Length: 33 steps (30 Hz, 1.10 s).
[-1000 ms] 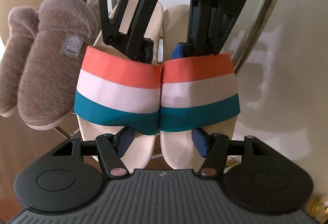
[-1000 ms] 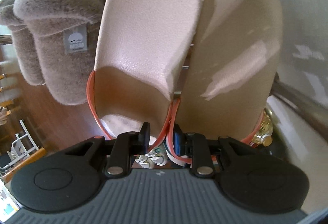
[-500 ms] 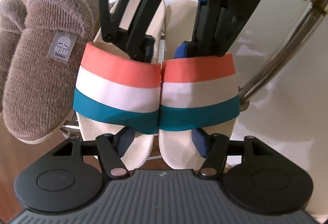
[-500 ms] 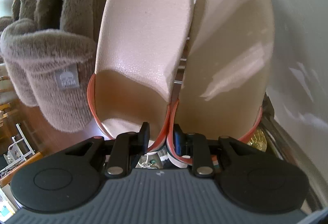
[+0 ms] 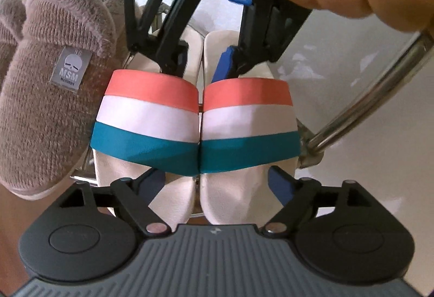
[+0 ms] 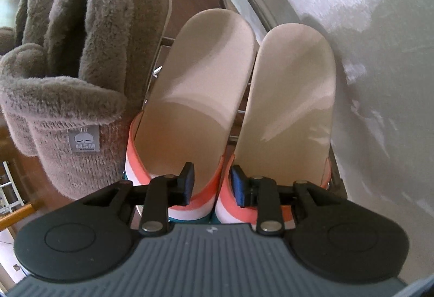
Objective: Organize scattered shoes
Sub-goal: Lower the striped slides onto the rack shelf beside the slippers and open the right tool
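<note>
Two cream slides with coral, white and teal straps, one (image 5: 149,117) beside the other (image 5: 246,120), lie side by side on a metal rack. My left gripper (image 5: 217,184) is at their toe ends, open wide, its blue pads spread over the two footbeds. My right gripper (image 5: 202,63) comes from the heel side with a hand on it. In the right wrist view the slides (image 6: 200,66) point away. There the right gripper (image 6: 213,184) has one finger inside each strap and is shut on the two inner strap walls.
Grey-brown fuzzy slippers (image 5: 48,112) with an MSM tag sit close against the left slide, the same slippers (image 6: 81,96) in the right wrist view. A chrome rack tube (image 5: 366,107) runs along the right. A pale wall (image 6: 379,52) is just beyond it.
The right wrist camera has drawn back from the slides, so rack wires and frame now show behind them. In the left wrist view the slippers and rack tube have come closer. Both grips look unchanged.
</note>
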Available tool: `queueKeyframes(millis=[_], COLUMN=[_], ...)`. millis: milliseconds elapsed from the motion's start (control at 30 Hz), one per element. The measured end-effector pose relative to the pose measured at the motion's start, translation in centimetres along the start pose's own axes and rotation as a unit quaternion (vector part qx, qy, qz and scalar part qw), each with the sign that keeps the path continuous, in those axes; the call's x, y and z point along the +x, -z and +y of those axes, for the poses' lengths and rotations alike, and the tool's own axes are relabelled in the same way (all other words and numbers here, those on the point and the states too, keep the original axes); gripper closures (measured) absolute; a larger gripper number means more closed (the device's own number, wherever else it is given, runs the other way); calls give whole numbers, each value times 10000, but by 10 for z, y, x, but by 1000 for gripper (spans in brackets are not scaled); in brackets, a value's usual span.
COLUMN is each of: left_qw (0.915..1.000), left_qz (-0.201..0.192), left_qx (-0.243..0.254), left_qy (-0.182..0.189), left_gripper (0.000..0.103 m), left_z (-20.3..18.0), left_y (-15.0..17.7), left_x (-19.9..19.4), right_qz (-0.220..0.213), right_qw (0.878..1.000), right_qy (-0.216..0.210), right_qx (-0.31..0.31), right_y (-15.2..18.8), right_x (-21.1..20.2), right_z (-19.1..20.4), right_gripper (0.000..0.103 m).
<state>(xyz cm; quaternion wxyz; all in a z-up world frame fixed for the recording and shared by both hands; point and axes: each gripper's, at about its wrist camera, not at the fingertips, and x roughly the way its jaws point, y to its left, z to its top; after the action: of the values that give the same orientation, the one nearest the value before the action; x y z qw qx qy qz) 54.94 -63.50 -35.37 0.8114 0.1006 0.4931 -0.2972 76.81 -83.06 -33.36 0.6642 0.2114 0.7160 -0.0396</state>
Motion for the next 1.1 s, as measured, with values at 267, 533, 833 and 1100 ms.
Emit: queueKeyframes(millis=[267,533,833,1100], left_qw=[9997,9998,9995,9928], left_qz=[-196,-88,180,621], left_qx=[117,110,38,340], left_qy=[-74,-164,261,964], left_gripper=[18,15,14,14], left_z=[44,71,54,16], left_y=[5,7,18,33], left_x=[-12,-14,37,14], right_qz=[-631,-381,-450,-617], right_qw=[9979,9981,9950,9942], right_qy=[-121,-352,-25,95], right_qx=[-69,-343,-895,-876], right_y=[20,48,65,60], right_x=[-21,-15,25,23], right_z=[-10,31,46,31], right_gripper=[27,18,19,46])
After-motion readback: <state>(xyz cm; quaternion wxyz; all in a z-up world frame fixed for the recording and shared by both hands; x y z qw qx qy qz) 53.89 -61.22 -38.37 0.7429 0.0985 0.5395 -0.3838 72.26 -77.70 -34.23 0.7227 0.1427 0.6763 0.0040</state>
